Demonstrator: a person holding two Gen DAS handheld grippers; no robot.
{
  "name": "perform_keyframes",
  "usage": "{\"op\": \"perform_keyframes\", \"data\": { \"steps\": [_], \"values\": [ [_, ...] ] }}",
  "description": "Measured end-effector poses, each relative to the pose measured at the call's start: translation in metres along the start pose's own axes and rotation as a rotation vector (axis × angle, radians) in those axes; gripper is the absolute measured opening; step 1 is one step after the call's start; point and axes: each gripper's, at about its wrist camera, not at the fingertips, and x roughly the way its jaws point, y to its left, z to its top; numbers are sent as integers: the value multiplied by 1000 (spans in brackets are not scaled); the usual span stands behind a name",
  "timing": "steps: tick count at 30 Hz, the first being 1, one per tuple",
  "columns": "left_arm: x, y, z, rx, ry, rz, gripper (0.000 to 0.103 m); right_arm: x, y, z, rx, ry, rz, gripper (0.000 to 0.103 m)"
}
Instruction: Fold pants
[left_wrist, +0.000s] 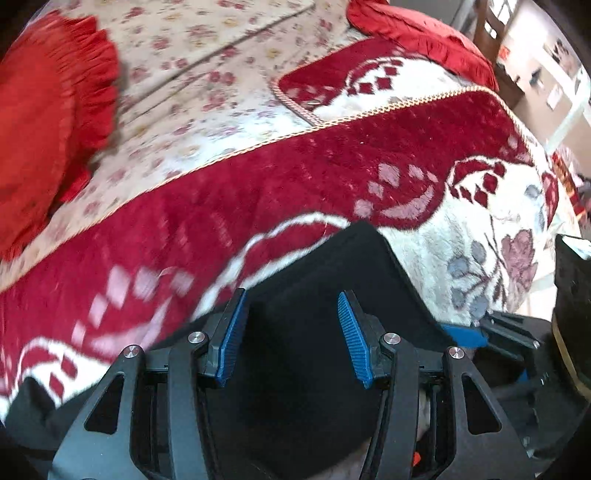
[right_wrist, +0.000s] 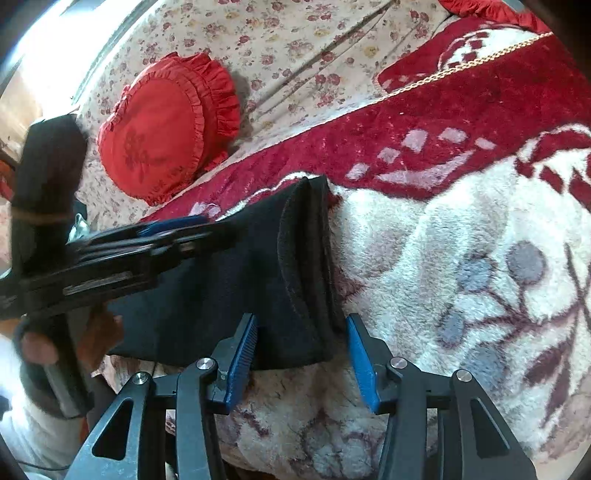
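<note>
Below, I am holding my left gripper with its blue pads spread over the black pants, gripping nothing. Rightward, I am keeping my right gripper likewise spread, its fingers straddling the near corner of the pants' folded end. These pants are lying bunched on the red-and-white blanket. Farther left, a red ruffled cushion is resting against the floral cover.
</note>
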Motion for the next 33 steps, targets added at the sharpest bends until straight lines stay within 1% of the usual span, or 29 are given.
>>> {"op": "perform_keyframes", "data": {
  "steps": [2, 5, 6, 7, 9, 12, 13, 14, 15, 16, 17, 18, 19, 21, 23, 25, 26, 28, 30, 33],
  "values": [
    [8, -6, 9, 25, 16, -30, 50, 4, -3, 0, 4, 4, 10, 48],
    [20, -14, 19, 64, 43, -38, 50, 9, -6, 0, 16, 5, 26, 48],
    [23, -14, 23, 67, 50, -56, 50, 10, -7, 1, 19, 5, 30, 48],
    [26, -14, 25, 68, 63, -91, 50, 11, -8, 1, 23, 5, 34, 49],
    [33, -16, 31, 80, 88, -114, 50, 14, -11, 1, 33, 3, 42, 49],
    [41, -21, 33, 103, 82, -133, 51, 17, -14, 3, 44, 5, 50, 49],
    [42, -22, 32, 110, 71, -128, 50, 17, -14, 4, 40, 5, 51, 49],
    [41, -24, 31, 117, 58, -126, 46, 18, -13, 5, 35, 5, 51, 49],
    [40, -25, 30, 123, 50, -129, 40, 18, -11, 6, 25, -1, 49, 44],
    [37, -26, 29, 127, 38, -128, 33, 19, -10, 7, 18, -4, 50, 33],
    [34, -26, 27, 126, 26, -132, 29, 19, -8, 8, 7, -10, 50, 28],
    [31, -25, 26, 126, 22, -144, 18, 20, -6, 9, -3, -19, 72, 17],
    [25, -23, 25, 123, 10, -147, 14, 19, -3, 10, -9, -25, 88, 16],
    [13, -19, 23, 119, -8, -156, 11, 14, 7, 11, -41, -46, 87, 15],
    [-5, -13, 20, 110, -39, -172, 10, 4, 19, 13, -63, -74, 110, 14],
    [-31, -2, 18, 94, -86, -175, 10, -7, 34, 16, -101, -98, 121, 14],
    [-43, 3, 17, 87, -107, -175, 10, -15, 48, 17, -136, -113, 125, 14],
    [-74, 20, 10, 63, -160, -161, 10, -25, 72, 19, -192, -133, 142, 14],
    [-95, 36, 1, 44, -184, -134, 10, -29, 95, 21, -241, -142, 171, 14],
    [-119, 70, -20, -17, -202, -98, 10, -27, 128, 22, -316, -135, 207, 14]
  ]
}}
